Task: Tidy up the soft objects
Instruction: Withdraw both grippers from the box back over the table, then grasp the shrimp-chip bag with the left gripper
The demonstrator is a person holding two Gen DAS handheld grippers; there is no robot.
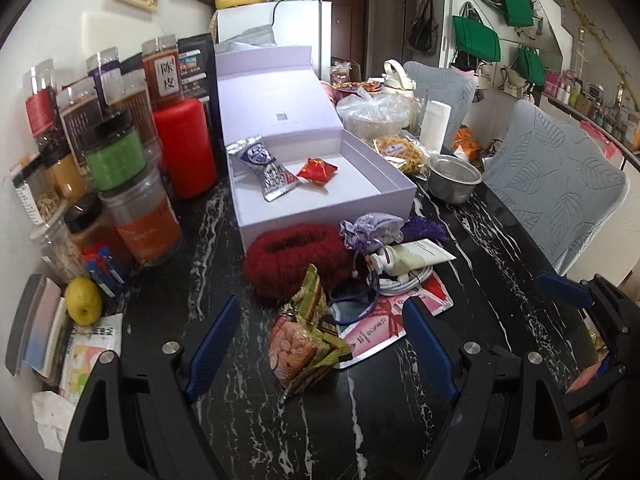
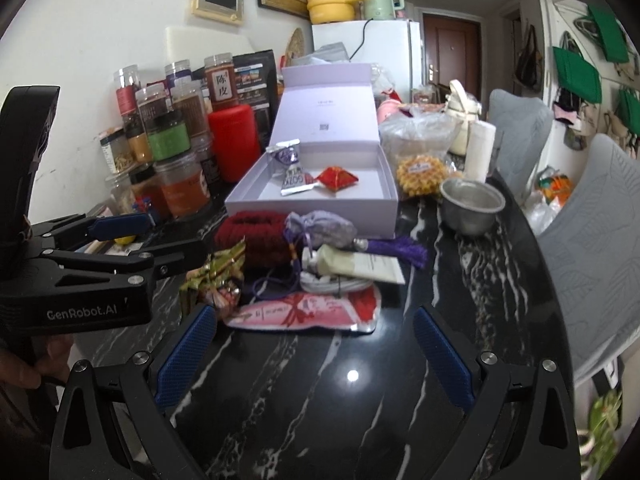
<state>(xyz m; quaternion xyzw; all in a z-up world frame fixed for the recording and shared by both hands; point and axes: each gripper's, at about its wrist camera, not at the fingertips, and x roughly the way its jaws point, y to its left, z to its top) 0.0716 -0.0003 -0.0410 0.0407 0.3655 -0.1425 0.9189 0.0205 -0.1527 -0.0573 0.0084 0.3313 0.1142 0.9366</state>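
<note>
Your left claw (image 1: 320, 332) and right claw (image 2: 316, 354) hang released above the worktop (image 2: 360, 400), facing the clutter before the open box (image 1: 332, 204), ready to pick.

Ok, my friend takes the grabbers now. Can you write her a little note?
Left gripper: open, empty, above the snack bag.
Right gripper: open, empty, over bare table.
Box: lid up, with a silver packet and a red packet inside.
Left in front of the box: red scrunchie, purple pouch, snack bag, tube, pink packet.
Suggested next: snack bag, it's nearest.
</note>
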